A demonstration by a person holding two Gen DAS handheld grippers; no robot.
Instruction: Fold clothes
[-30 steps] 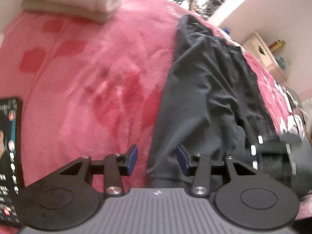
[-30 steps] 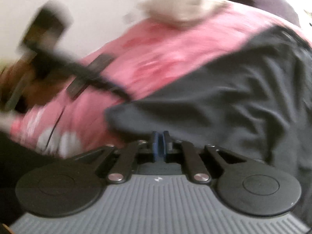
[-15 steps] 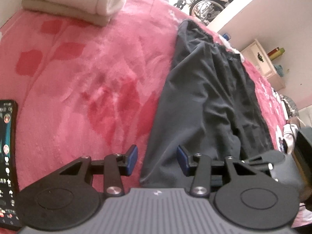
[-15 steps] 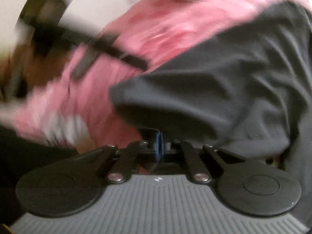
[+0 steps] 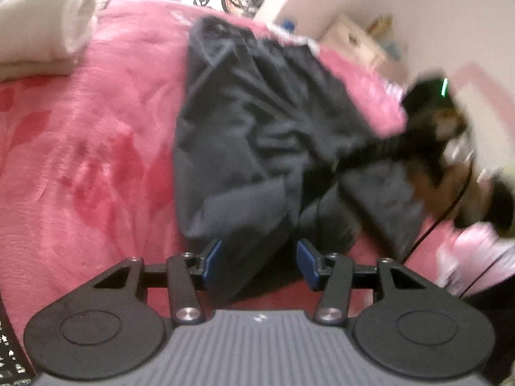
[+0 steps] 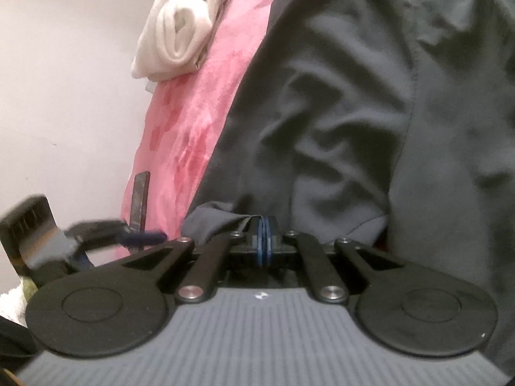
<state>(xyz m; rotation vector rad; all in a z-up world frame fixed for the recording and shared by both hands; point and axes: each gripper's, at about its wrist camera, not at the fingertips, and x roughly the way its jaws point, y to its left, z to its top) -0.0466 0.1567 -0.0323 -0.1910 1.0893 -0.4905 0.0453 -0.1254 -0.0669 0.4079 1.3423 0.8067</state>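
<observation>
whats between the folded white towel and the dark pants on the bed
Only bare pink blanket: nothing lies between the towel and the pants. The left wrist view shows the stretch best; the right wrist view agrees.

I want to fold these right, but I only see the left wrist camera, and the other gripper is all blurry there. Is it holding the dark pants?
Observer: Yes. In the right wrist view, the right gripper has its blue pads shut on a fold of the dark pants.
Operator: Can you see my gripper from over there?
Observer: Yes, the left gripper shows blurred at the lower left of that view, beside the pants' near corner and in front of the phone. I cannot tell if it touches the cloth.
</observation>
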